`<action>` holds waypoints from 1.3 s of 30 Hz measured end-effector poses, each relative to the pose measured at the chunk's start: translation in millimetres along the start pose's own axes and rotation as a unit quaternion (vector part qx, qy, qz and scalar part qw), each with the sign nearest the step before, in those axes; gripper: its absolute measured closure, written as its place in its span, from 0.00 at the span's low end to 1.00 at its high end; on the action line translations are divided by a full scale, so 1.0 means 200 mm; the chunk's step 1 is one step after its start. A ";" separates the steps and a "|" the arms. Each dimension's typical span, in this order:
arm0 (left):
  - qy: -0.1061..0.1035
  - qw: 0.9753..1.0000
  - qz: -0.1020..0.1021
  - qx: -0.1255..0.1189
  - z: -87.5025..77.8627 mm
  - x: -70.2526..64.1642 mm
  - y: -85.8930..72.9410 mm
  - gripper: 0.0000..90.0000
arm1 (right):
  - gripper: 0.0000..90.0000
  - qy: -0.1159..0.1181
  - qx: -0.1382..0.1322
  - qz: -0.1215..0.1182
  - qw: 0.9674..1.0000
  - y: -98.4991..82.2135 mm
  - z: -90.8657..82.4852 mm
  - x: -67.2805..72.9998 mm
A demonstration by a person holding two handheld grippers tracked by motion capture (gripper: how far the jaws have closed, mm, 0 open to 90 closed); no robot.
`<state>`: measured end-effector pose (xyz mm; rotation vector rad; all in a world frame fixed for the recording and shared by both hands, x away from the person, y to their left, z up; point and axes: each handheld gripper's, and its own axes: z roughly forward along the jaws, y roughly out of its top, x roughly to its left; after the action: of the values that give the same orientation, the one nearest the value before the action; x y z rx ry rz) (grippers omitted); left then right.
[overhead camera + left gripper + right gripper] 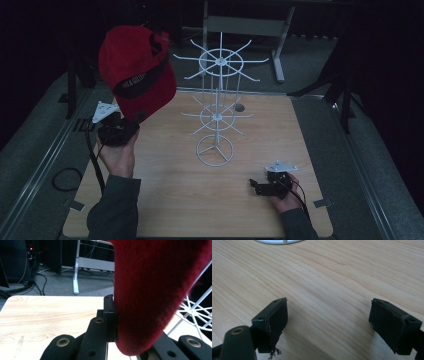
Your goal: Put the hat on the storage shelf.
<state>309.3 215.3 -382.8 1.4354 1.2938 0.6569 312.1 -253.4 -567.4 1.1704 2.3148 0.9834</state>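
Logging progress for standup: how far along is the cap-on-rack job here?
Done: the left hand-held gripper has clamped the red fabric baseball cap and holds it off the wooden table. In hand: cap held up beside the white wire display rack, apart from its hooks. Left: probably hanging it. The right hand-held gripper rests open, holding nothing.

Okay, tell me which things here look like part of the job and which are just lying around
Likely in the job:
red cap, clamped in the left gripper
white wire rack
right gripper, open, low over the table

Just lying about:
black cable loop beside the table
grey stand behind
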 end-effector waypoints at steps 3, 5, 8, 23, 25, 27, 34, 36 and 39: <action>0.001 1.000 0.001 -0.002 0.00 0.00 0.01 0.95 | 0.17 0.000 0.000 0.000 1.000 0.00 0.00 0.00; 0.001 1.000 0.000 -0.004 0.00 0.00 0.01 0.95 | 0.17 0.000 0.000 0.000 1.000 0.00 0.00 0.00; 0.002 1.000 0.001 -0.004 0.00 0.00 0.02 0.95 | 0.17 0.000 0.000 0.000 1.000 0.00 0.00 0.00; -0.003 1.000 0.001 -0.010 -0.01 -0.02 0.05 0.95 | 0.17 0.000 0.000 0.000 1.000 0.00 0.00 0.00; -0.003 1.000 0.000 -0.011 -0.01 -0.02 0.05 0.95 | 0.17 0.000 0.000 0.000 1.000 0.00 0.00 0.00; -0.004 1.000 0.000 -0.013 -0.01 -0.02 0.06 0.95 | 0.17 0.000 0.000 0.000 1.000 0.00 0.00 0.00; -0.009 1.000 -0.005 -0.020 -0.01 -0.03 0.07 0.95 | 0.17 0.000 0.000 0.000 1.000 0.00 0.00 0.00; -0.009 1.000 -0.005 -0.022 -0.02 -0.03 0.08 0.95 | 0.17 0.000 0.000 0.000 1.000 0.00 0.00 0.00; -0.010 1.000 -0.003 -0.025 -0.02 -0.03 0.08 0.95 | 0.17 0.000 0.000 0.000 1.000 0.00 0.00 0.00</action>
<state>309.0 212.8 -364.7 1.3939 1.2575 0.6654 312.3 -253.3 -567.4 1.1697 2.3149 0.9837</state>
